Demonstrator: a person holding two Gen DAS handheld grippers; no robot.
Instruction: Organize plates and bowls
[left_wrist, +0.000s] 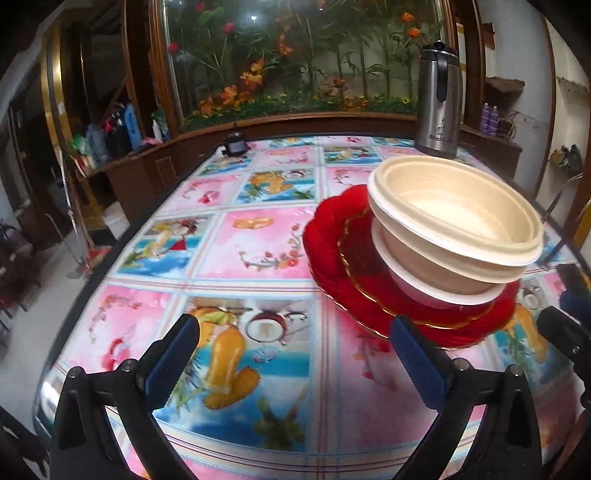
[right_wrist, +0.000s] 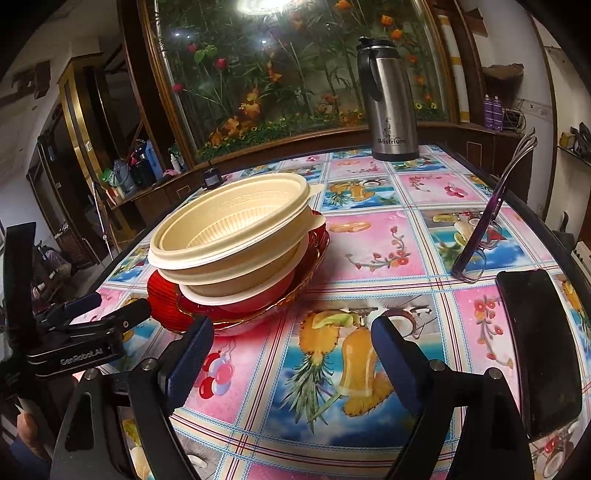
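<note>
A stack of red scalloped plates (left_wrist: 332, 251) with gold rims stands on the table. A white bowl (left_wrist: 417, 288) and cream bowls (left_wrist: 454, 221) rest on the plates, and the top bowl leans. My left gripper (left_wrist: 295, 336) is open and empty, just in front of and left of the stack. In the right wrist view the same plates (right_wrist: 162, 295) and cream bowls (right_wrist: 229, 225) sit left of centre. My right gripper (right_wrist: 291, 343) is open and empty, to the right of the stack over the cloth. The left gripper (right_wrist: 114, 306) shows there beside the plates' left edge.
A patterned pink and blue cloth covers the table (right_wrist: 369, 243). A steel flask (right_wrist: 391, 96) stands at the far edge. Purple glasses (right_wrist: 480, 240) and a black phone (right_wrist: 539, 350) lie at the right. A small dark object (left_wrist: 234, 146) sits at the far left edge.
</note>
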